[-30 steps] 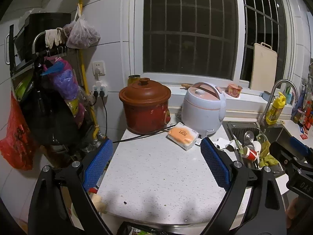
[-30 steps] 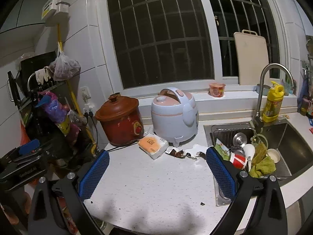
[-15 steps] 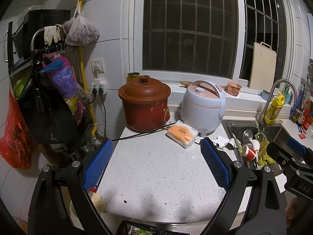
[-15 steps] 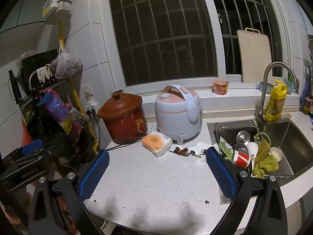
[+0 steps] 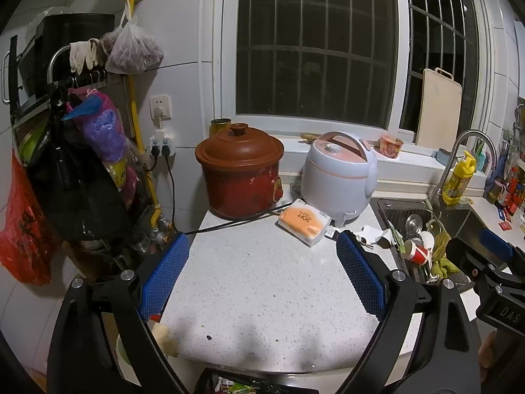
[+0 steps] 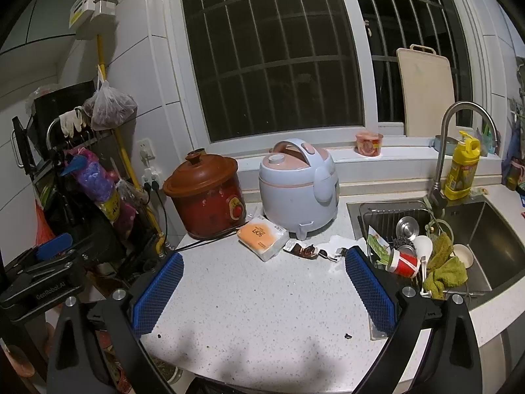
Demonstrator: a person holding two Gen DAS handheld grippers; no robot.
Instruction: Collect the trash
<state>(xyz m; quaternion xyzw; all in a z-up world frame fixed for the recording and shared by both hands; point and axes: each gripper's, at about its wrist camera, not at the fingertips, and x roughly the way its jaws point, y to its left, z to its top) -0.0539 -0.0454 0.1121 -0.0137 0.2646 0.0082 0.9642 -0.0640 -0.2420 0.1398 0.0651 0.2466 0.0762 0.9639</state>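
Both the left gripper (image 5: 262, 275) and right gripper (image 6: 262, 292) are hovering with fingers apart, gripping nothing, over the tabletop (image 6: 256, 295). Torn wrappers (image 6: 315, 249) are lying beyond, beside the tissue pack (image 6: 262, 236). The sink (image 6: 485, 229) is holding a red cup (image 6: 405, 262) and green cloth (image 6: 443, 269). Only the left view is showing a trash bag (image 5: 236, 384) below.
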